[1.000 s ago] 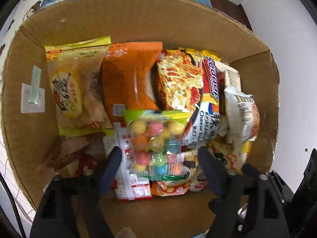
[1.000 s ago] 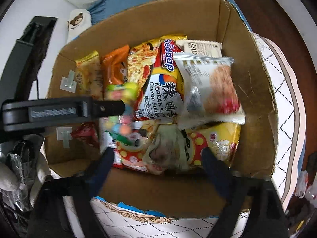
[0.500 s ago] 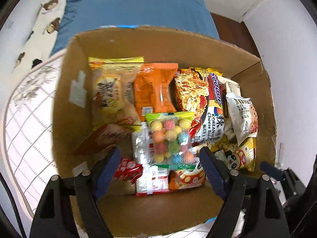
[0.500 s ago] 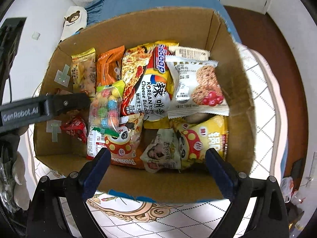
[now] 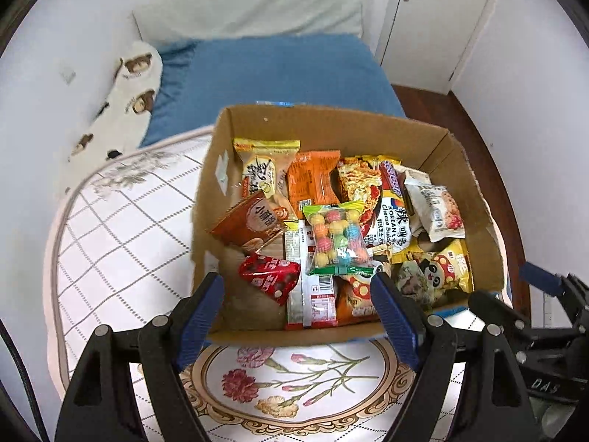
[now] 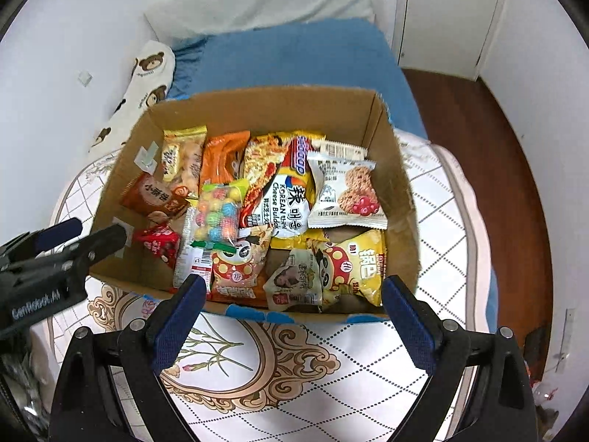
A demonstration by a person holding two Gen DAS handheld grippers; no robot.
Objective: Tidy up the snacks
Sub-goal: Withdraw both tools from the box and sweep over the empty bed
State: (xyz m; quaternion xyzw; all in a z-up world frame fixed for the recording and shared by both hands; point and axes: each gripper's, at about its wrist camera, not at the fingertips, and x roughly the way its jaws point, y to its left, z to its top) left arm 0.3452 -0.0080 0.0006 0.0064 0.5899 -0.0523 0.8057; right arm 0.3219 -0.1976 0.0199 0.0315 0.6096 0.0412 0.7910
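Cardboard box (image 5: 331, 125): plain brown. 
Candy bag (image 5: 337, 237): clear, green ends, pastel balls in yellow, pink, blue, orange. 
Noodle packet (image 6: 291, 191): yellow, red and white, black lettering. 
Orange packet (image 5: 313, 180): solid orange. 
Cookie packet (image 6: 344, 195): white, red berries printed. 
Panda packet (image 6: 353, 265): yellow, red spotted mushroom cap. 
Triangular packet (image 5: 270, 276): red, dark spots. 
Tablecloth (image 6: 331, 368): white, grey grid, pink floral medallion with tan scroll border. 
Blanket (image 5: 272, 70): blue. 
Pillow (image 6: 143, 84): cream, brown bear print. 
Finger pads (image 5: 200, 318): blue on black.

Home bedrm: bed (image 5: 279, 70), bear pillow (image 5: 125, 95), door (image 5: 434, 18)
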